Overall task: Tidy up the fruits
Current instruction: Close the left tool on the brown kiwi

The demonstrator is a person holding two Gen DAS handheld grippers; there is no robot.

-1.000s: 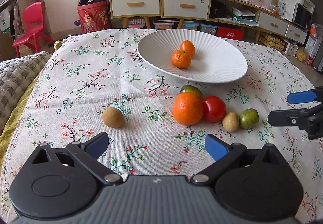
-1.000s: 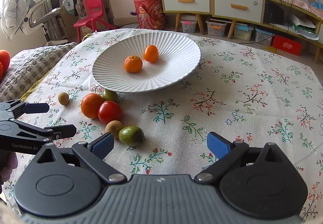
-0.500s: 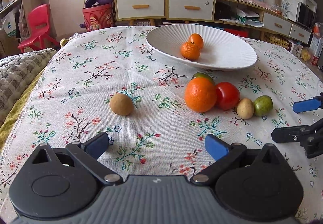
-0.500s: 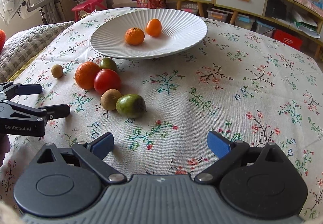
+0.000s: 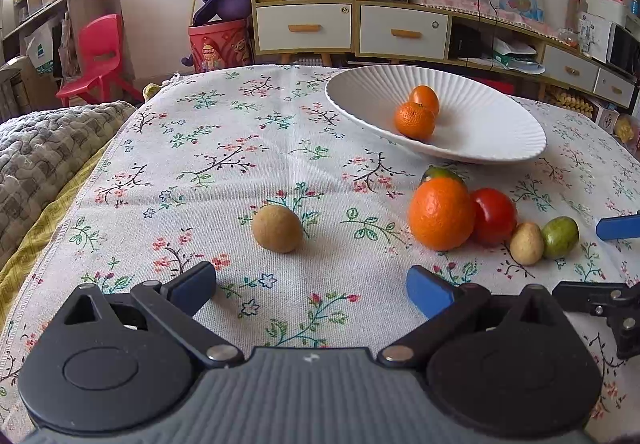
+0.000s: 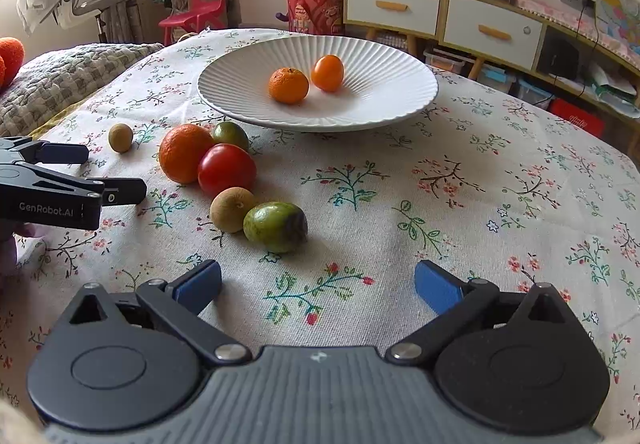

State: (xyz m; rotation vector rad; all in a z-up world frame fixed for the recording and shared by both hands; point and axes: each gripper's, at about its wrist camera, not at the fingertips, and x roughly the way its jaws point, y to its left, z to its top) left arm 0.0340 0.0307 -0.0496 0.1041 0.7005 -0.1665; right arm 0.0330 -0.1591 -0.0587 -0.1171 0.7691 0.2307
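Observation:
A white ribbed plate holds a mandarin and a small orange fruit. On the floral cloth lie a lone brown fruit, a big orange, a tomato, a second brown fruit, a green fruit and another green one behind the orange. My left gripper is open, just short of the lone brown fruit. My right gripper is open, just short of the green fruit.
A grey quilt lies off the table's left edge. Behind the table are a red chair, a red bucket and drawer cabinets. The right gripper's fingers show at the left view's right edge.
Both grippers have moved lower and closer to the fruits on the cloth. Both stay open. No fruit has moved.

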